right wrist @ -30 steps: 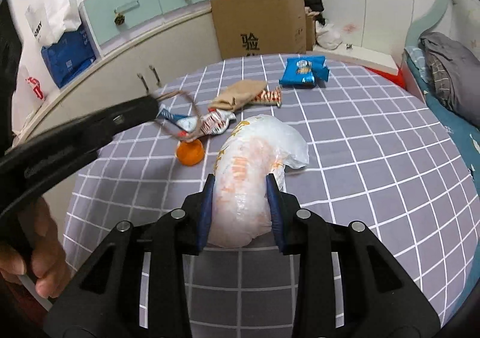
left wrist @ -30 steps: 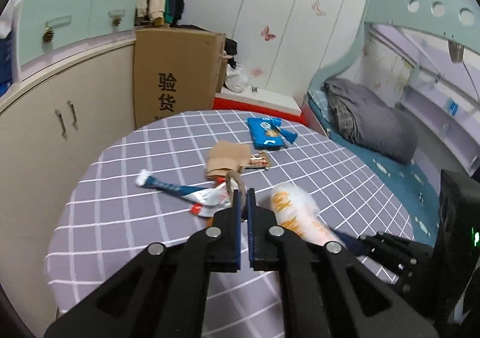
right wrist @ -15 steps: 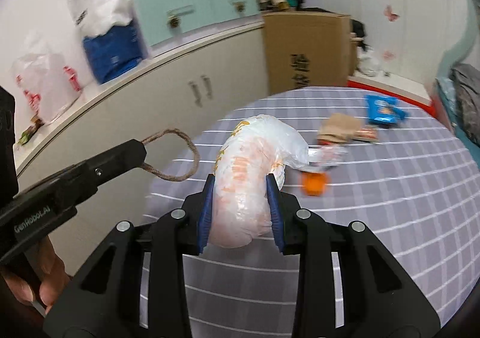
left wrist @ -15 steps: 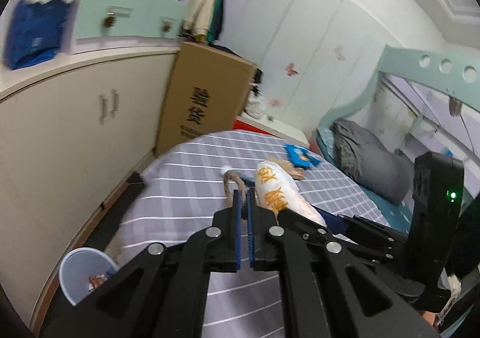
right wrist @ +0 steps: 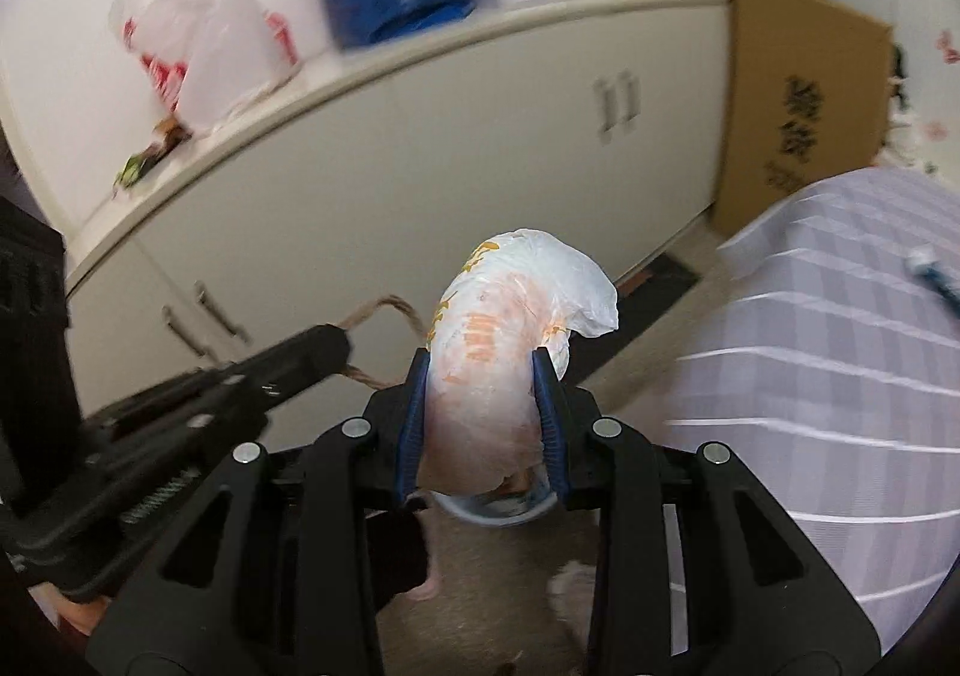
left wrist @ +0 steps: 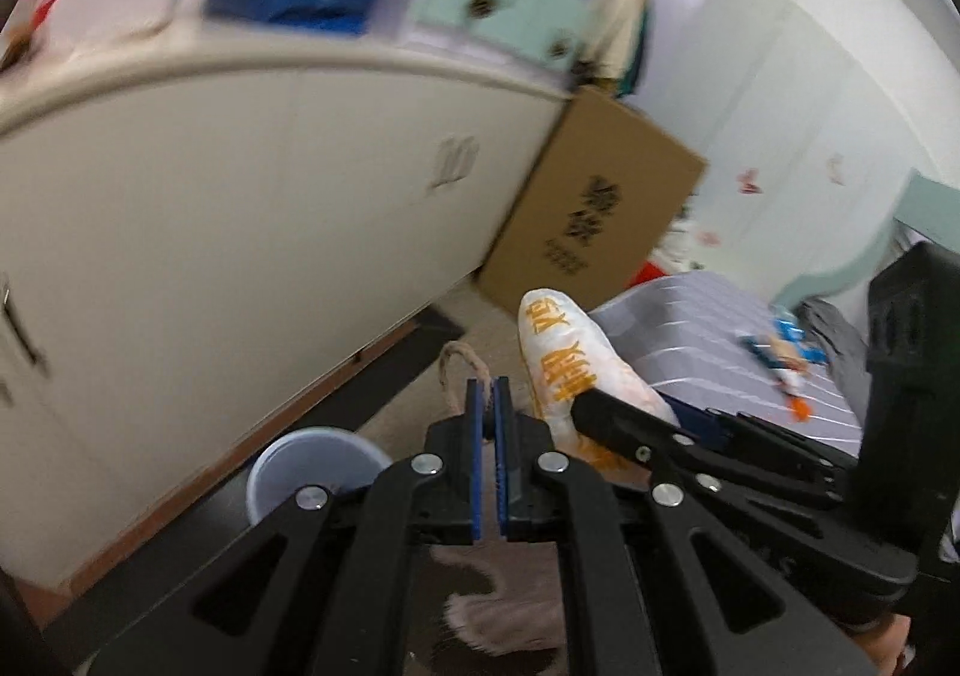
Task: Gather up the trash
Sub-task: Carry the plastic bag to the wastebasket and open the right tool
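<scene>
My left gripper (left wrist: 487, 394) is shut on a loop of brown twine (left wrist: 454, 367) that sticks out past its blue pads. To its right, my right gripper (left wrist: 600, 409) holds a crumpled white plastic bag with orange print (left wrist: 561, 358). The right wrist view shows the right gripper (right wrist: 480, 370) shut on that bag (right wrist: 510, 328), both pads pressing its sides. There the left gripper (right wrist: 339, 343) reaches in from the left with the twine (right wrist: 390, 310). A pale blue bin (left wrist: 312, 460) stands on the floor under both grippers; its rim (right wrist: 498, 511) shows just below the bag.
A long cream cabinet (left wrist: 240, 208) runs close ahead, with a cardboard box (left wrist: 600, 214) at its end. The round table with the grey checked cloth (right wrist: 840, 376) is off to the right, with a blue packet (left wrist: 786, 334) and other scraps on it. Pink slippers (left wrist: 498, 616) show on the floor below.
Both grippers have swung left off the table, carrying the twine and the bag. They now hang over the floor by the cabinet, with the bin beneath them.
</scene>
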Demonstrator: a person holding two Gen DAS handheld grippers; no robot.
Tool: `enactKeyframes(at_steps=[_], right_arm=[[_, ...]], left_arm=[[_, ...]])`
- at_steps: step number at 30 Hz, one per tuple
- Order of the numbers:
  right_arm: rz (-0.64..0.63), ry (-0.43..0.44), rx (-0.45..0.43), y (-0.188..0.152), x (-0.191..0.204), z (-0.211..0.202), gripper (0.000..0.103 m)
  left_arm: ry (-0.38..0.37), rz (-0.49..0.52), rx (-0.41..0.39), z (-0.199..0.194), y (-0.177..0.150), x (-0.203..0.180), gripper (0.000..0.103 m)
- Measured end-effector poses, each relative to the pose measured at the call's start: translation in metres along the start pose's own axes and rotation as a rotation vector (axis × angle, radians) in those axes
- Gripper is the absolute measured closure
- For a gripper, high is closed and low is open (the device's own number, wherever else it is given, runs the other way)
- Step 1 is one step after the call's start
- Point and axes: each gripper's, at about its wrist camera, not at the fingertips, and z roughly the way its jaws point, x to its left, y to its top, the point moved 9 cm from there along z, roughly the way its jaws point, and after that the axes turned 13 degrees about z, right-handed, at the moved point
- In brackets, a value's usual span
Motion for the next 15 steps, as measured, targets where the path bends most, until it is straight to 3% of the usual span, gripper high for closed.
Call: enactKeyframes(at_steps=[5,12,14,15], right_arm=[[-0.026,-0.021,0.105,-0.029,0.016,0.067,0.070],[-0.009,-0.058,0.216,-0.057,0.011,0.143,0.069],[0.005,-0.065,0.227,-0.059,0.006,0.158,0.064],[0.015,-0.066,0.230,-0.060,0.004,0.166,0.056]], left_arm=[[0.032,-0.099,0.087,0.039,-0.036,0.058,0.100],[0.060,-0.183,0.183,0.081,-0.078,0.108,0.100],[0.064,-0.197,0.203,0.090,-0.087,0.117,0.100],[0.065,-0.203,0.215,0.095,-0.091,0.121,0.100]])
